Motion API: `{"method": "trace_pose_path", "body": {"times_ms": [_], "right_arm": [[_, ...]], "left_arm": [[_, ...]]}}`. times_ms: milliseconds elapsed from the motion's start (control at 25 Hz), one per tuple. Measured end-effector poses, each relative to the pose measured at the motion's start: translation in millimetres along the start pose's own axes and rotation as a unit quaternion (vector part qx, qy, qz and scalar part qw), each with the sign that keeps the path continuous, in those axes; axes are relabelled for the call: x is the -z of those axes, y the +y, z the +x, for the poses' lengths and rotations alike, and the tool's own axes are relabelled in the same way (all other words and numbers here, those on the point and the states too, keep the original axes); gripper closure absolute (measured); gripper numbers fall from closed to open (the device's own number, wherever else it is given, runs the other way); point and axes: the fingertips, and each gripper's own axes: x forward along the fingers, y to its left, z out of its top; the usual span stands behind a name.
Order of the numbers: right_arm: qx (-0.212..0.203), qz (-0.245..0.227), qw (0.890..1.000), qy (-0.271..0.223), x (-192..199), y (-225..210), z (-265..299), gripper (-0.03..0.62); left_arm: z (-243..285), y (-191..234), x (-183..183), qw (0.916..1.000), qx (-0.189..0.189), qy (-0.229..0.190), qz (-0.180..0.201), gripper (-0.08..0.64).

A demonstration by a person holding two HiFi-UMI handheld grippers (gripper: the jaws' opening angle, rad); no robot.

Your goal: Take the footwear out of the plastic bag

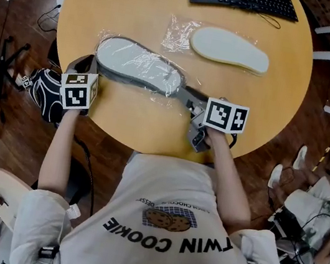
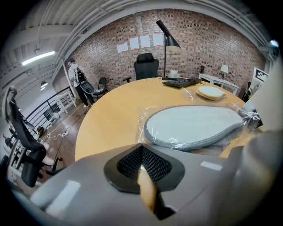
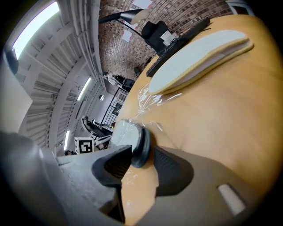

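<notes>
Straddling the slipper (image 3: 125, 136), right gripper (image 3: 141, 155) jaws apart.

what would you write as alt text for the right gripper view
The right gripper has its jaws apart around the rounded end of a grey slipper wrapped in a clear plastic bag, over a wooden table. Beyond lies a cream slipper, with a black keyboard behind it.
</notes>
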Motion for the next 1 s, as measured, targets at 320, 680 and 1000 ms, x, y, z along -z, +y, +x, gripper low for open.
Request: {"method": "trace_pose_path", "body": {"times_ms": [320,680,1000], "right_arm": [[-0.006,0.011,1.000,0.021,0,10,7,0.437],[-0.013,-0.008,1.000,0.024,1,9,4,0.496],[-0.022,-0.010,1.000,0.005,-3,15,-7,0.522]], "left_arm": [[-4,-1,-1,1.0000,-0.002,-0.001,0.006,0.557],[-5,0,-1,1.0000,-0.009,-0.001,0.004,0.557],[-5,0,1,0.9999,-0.013,0.001,0.001,0.557]]}}
